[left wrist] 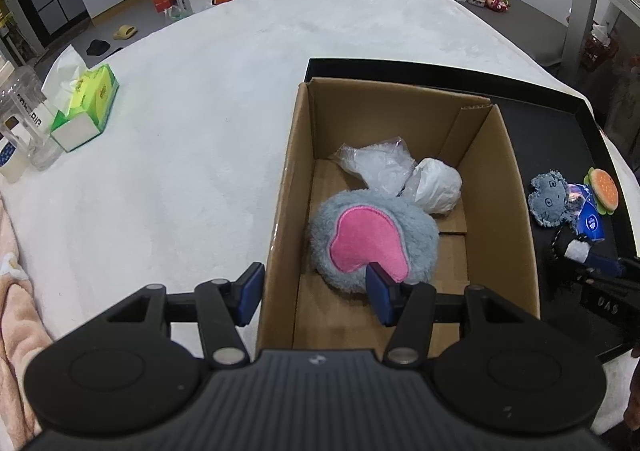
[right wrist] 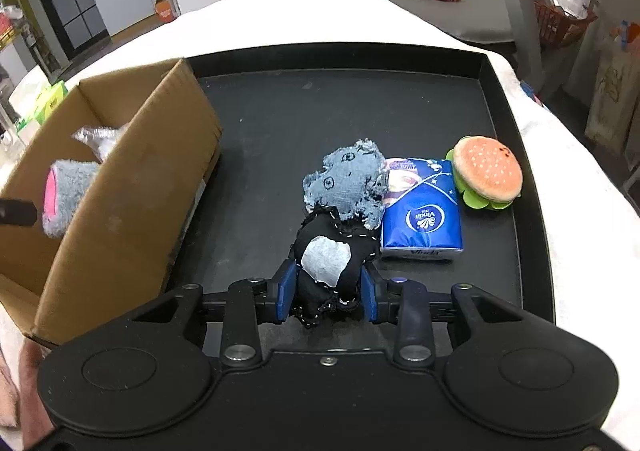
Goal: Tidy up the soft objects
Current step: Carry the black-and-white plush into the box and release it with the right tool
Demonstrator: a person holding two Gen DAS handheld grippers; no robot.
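**Right tool closed on the black soft toy, cardboard box alongside**

The black soft toy (right wrist: pixel 332 267), with its white patch, sits on the black tray (right wrist: pixel 400 103), to the right of the cardboard box (right wrist: pixel 132 179) as my right wrist camera shows it. My right tool (right wrist: pixel 328 293) has narrowed onto it, both blue pads pressing its flanks. Touching the toy on its far side is a grey denim toy (right wrist: pixel 346 181); further from the box lie a blue tissue pack (right wrist: pixel 422 215) and a burger plush (right wrist: pixel 490 173).

Inside the box rest a grey-and-pink plush (left wrist: pixel 372 239) and two white wrapped bundles (left wrist: pixel 400 175). My left tool (left wrist: pixel 316 293) stands half open and holds nothing, one pad outside the box's left wall, the other inside, close to the plush.

Risks, as I judge them: the frayed denim toy may snag and be dragged up with the black one; the soft body may slip from the pads; the load may clip the box's near wall and shift the box.
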